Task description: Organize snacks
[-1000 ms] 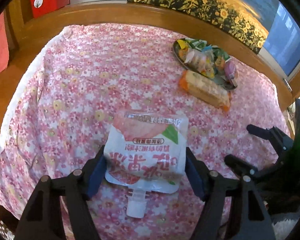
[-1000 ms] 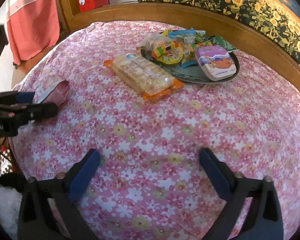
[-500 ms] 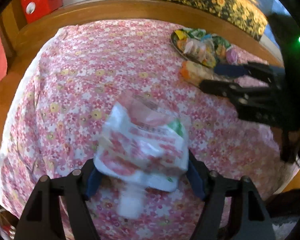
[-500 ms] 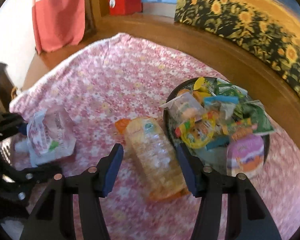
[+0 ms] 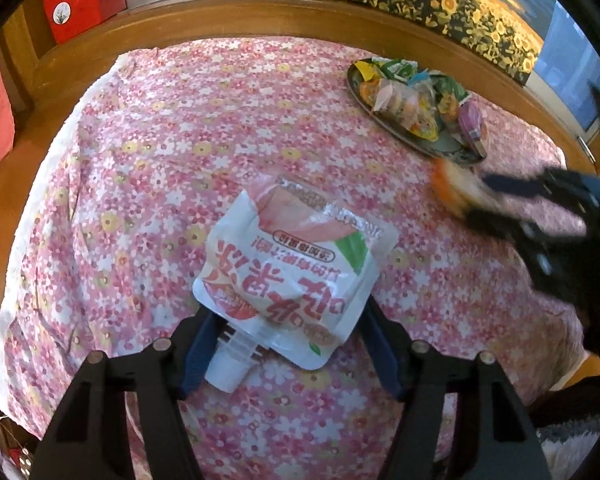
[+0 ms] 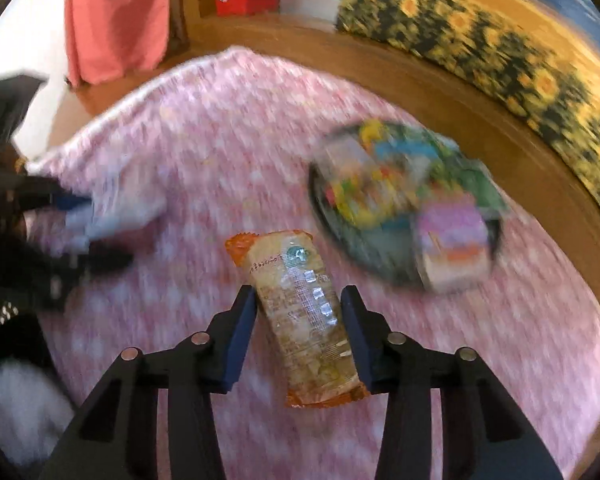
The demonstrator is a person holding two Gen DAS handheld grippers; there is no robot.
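Pouch [image 5: 296, 268]: white, pink print, spout cap toward the camera, tilted, lifted off the floral cloth.
Cracker pack [image 6: 304, 312]: long, clear with orange ends, lying lengthwise, near the tray.
Tray [image 5: 396, 130]: dark, oval, heaped with mixed wrapped snacks.

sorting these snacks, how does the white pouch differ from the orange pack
The white pouch is broad, opaque and has a spout; the orange pack is long, narrow and see-through in the middle. The pouch sits between the left gripper's jaws, the pack between the right gripper's. Both are off the plate.
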